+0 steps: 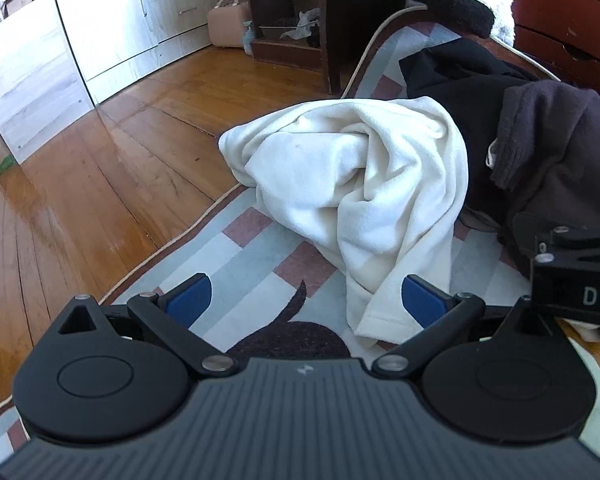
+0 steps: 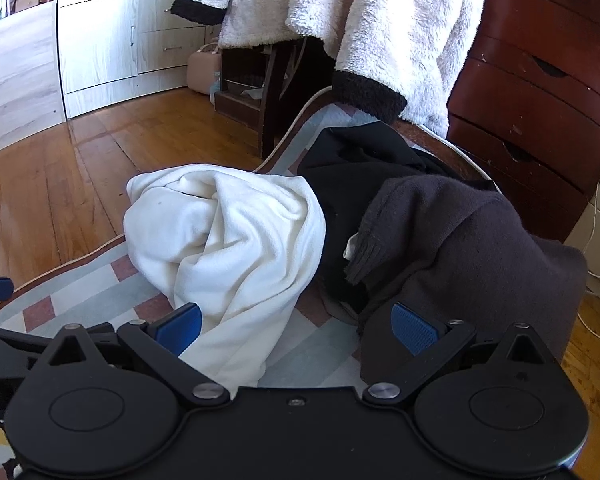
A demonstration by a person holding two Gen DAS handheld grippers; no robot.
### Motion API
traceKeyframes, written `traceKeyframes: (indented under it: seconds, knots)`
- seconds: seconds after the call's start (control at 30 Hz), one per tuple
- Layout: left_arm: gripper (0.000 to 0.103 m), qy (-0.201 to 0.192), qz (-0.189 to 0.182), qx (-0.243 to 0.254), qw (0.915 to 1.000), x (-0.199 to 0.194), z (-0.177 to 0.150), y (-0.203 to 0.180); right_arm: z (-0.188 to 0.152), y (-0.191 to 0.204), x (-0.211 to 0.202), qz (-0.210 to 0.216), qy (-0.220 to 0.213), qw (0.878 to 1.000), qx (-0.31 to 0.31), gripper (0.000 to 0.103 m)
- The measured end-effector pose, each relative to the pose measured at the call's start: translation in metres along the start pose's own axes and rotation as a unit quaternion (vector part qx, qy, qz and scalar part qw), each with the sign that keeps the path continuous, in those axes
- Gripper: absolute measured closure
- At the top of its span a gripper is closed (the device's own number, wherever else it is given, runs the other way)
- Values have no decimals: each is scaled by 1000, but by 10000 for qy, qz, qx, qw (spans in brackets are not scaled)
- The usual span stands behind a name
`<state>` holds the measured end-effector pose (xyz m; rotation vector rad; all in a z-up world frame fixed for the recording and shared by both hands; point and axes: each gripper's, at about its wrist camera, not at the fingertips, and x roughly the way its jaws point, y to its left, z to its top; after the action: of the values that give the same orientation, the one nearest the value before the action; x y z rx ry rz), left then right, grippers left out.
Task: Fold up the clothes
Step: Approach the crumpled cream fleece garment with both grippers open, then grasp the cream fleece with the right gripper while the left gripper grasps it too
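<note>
- Left claw [image 1: 306,300]: blue pads spread wide apart, nothing between them pressed. It tilts downward toward the rug [image 1: 244,252], low in the frame, hovering clear of the cloth.
- The hem of the white garment [image 1: 352,184] lies just ahead of the left claw's right-hand pad [image 1: 422,300]; contact cannot be told.
- Right claw [image 2: 296,328]: pads likewise wide apart, gripping nothing, angled down at the pile. Its left-hand pad [image 2: 180,328] sits at the edge of the white garment [image 2: 228,240]; its right-hand pad [image 2: 414,328] is over the dark grey garment [image 2: 468,240].
- Part of the right claw's body shows at the right edge of the left wrist view; part of the left claw shows at the lower left edge of the right wrist view. The two are side by side, close.
- Clothes: white garment crumpled in a heap at frame centre, on the patterned rug, unfolded. A black garment [image 2: 360,160] lies behind it; the dark grey one is bunched to the right, overlapping the black.
- Upper frame: a fleecy cream robe [image 2: 380,12] hangs over dark furniture; red-brown drawers [image 2: 540,80] at right; wooden floor [image 2: 60,184] at left.
</note>
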<state>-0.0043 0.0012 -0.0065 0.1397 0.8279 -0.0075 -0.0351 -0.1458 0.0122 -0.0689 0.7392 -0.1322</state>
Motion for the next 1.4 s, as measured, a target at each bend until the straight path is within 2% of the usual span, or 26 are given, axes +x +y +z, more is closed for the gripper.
traceKeyframes:
  seconds: [0.8,0.97,1.1,1.27,1.33,1.4]
  knots:
    - [0,126,-113,-95,9998,7,-1,4,2,9,4,23,25,10000,-55,0]
    - [0,160,-118,-121,9997,9,-2,5,1,8,6,202,132,9997,70,0]
    - [0,173,-112,-110,9997,11,-2,5,0,11,8,85,129,9999,-11,0]
    - [0,204,-190,-163,9995,17,-3,7,2,10,12,224,155,9996,24,0]
    - [0,166,-229,-203,9994,22,-5,9,2,8,18,549,226,9982,84,0]
    - [0,5,-235,-87,9997,30,-10,9,-1,0,31,1336,499,9889,410,0]
